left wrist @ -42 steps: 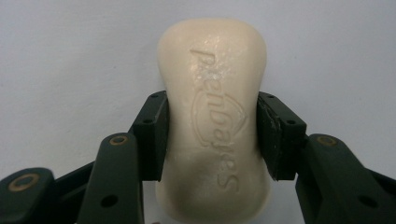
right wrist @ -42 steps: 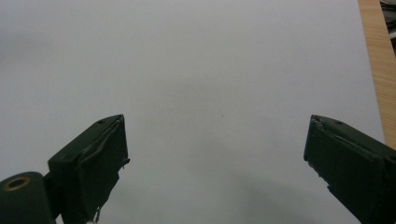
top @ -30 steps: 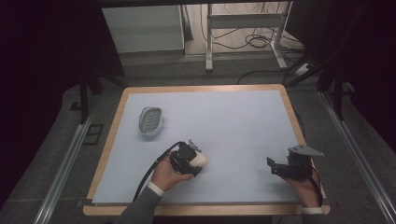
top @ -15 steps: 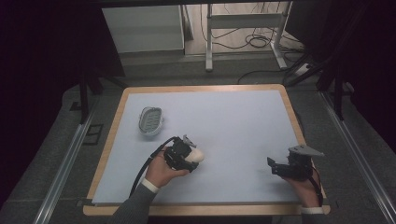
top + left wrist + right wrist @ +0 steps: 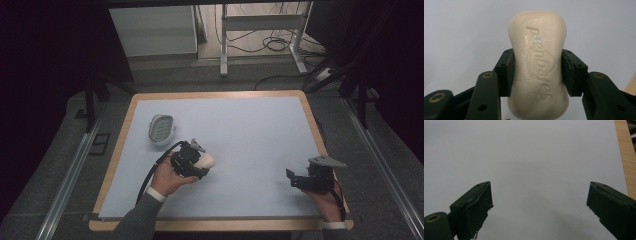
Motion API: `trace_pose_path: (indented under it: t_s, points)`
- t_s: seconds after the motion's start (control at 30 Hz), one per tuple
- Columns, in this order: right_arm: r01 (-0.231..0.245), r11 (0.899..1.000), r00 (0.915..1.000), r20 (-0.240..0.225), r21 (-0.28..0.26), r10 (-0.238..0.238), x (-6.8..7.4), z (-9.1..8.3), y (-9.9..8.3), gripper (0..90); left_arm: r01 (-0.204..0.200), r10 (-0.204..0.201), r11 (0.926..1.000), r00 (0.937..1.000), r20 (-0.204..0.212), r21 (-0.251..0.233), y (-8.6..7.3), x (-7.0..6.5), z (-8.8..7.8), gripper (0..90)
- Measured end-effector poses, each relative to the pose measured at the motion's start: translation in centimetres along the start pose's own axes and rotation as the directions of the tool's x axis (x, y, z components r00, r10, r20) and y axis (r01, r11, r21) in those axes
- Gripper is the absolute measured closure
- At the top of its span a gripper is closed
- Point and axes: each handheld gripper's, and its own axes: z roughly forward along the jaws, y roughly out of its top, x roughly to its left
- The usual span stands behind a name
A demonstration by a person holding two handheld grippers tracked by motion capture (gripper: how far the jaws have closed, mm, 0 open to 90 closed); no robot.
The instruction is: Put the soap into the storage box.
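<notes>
My left gripper [image 5: 537, 75] is clamped across the middle of a cream-coloured bar of soap [image 5: 538, 65], one black jaw pressed to each long side. Raised lettering runs down the face of the bar; from the left gripper view it sits upside down to me and I cannot make out the whole word with confidence, though it looks like a brand name set above a curved outline. In the high view the same left gripper [image 5: 192, 161] holds the soap [image 5: 206, 160] at the near left part of the pale blue table top [image 5: 250, 130], with the soap's free end pointing toward the middle of the table.

Behind and to the left of it lies a white oval soap dish [image 5: 161, 129] with a ribbed inside, apart from the gripper.

My right gripper [image 5: 295, 179] is at the near right of the table, well apart from the soap. In the right gripper view [image 5: 539, 205] its jaws stand wide apart with nothing between them, above bare table surface, and the wooden edge [image 5: 625, 155] of the table runs along the right.
</notes>
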Motion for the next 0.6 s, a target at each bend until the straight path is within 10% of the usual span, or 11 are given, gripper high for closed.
trace_pose_path:
  t_s: [0.6]
  points:
    - [-0.003,1.000,1.0000,0.006,0.003,0.003,-0.1,0.0,-0.1,6.0,0.039,-0.039,0.9991,0.9990,-0.022,-0.020,0.2,2.5,-1.5,49.6]
